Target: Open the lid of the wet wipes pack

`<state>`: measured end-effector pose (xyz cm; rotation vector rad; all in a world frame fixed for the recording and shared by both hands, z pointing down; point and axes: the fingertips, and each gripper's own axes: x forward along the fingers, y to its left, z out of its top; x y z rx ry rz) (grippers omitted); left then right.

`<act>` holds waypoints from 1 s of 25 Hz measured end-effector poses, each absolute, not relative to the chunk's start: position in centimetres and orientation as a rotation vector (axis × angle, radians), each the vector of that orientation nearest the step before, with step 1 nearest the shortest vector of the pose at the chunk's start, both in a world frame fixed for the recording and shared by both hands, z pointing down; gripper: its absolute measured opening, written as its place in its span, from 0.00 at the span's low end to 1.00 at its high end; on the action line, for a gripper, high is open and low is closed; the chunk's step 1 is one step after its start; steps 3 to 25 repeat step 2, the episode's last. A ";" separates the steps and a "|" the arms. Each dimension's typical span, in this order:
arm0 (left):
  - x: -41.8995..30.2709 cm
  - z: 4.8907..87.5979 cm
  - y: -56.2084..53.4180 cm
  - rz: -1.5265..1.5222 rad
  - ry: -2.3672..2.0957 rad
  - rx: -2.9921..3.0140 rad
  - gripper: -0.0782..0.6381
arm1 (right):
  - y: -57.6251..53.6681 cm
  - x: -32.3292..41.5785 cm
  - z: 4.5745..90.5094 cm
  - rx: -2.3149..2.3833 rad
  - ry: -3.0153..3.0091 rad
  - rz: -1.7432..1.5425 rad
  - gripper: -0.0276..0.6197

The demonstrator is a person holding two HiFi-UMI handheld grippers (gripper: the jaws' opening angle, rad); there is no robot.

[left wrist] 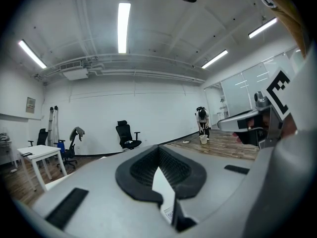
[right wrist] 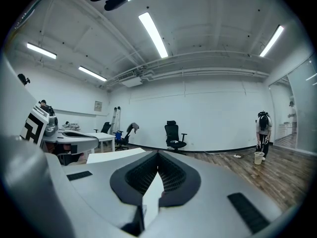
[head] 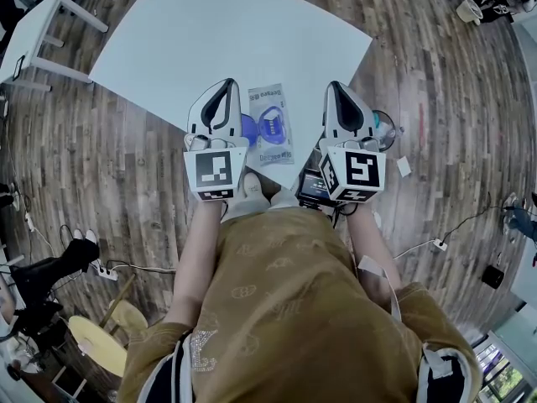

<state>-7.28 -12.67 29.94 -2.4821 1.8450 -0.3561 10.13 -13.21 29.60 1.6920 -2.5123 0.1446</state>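
The left gripper (head: 228,84) and right gripper (head: 333,86) are both closed on nothing, above the table (head: 210,32). The wipes pack (head: 270,137) lies flat by the table's near edge, close to its corner, its blue lid (head: 270,117) apparently shut, wipes unseen. Best to pin the pack with one gripper and lift the lid's lip with the other

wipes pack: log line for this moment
pack flat on table | left gripper shut, empty | right gripper shut, empty | neither holds pack
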 end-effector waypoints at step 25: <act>-7.4 30.0 -12.6 -0.354 1.846 -2.481 0.11 | -13.2 10.1 29.7 1.694 -2.509 0.146 0.05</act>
